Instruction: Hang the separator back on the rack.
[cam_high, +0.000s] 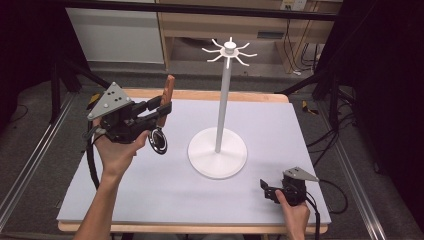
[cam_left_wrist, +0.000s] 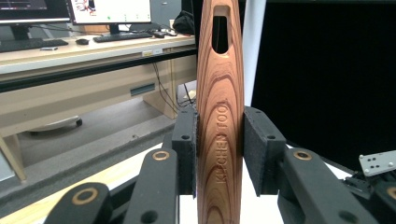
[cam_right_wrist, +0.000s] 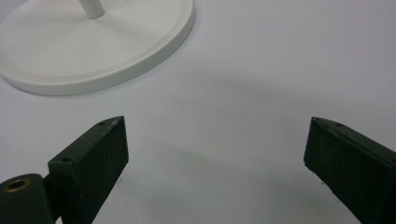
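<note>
Left gripper (cam_high: 162, 111), black, two-jawed, one grey three-cornered plate on top: jaws closed flat against both sides of one wooden kitchen tool handle (cam_high: 168, 95), reddish-brown with strong grain, standing upright and raised above the left side of the table. In the left gripper view the same handle (cam_left_wrist: 220, 116) sits between the two black pads (cam_left_wrist: 187, 149), carries the engraved words "KITCHEN TOOL" down its length and has one elongated hanging slot near its top end. Below the jaws in the high view hangs one dark rounded tool head (cam_high: 159, 140) with a light rim; its exact type cannot be told. Right gripper (cam_high: 265, 189), black, also with one grey plate, held by one hand (cam_high: 294, 214) low at the table's near right corner: its two jaws stand wide apart with nothing between them, the bare surface showing in the gap in the right gripper view (cam_right_wrist: 215, 158). One white metal hanging stand (cam_high: 224, 90) stands at the table's centre, made of one round flat base (cam_high: 217, 152), one slim upright pole, and one crown of short curved hooks at the top; about eight hooks can be counted. The base (cam_right_wrist: 93, 46) lies just ahead and to the left of the right gripper's jaws. One pale grey mat (cam_high: 165, 192) covers one wooden table (cam_high: 200, 95).
</note>
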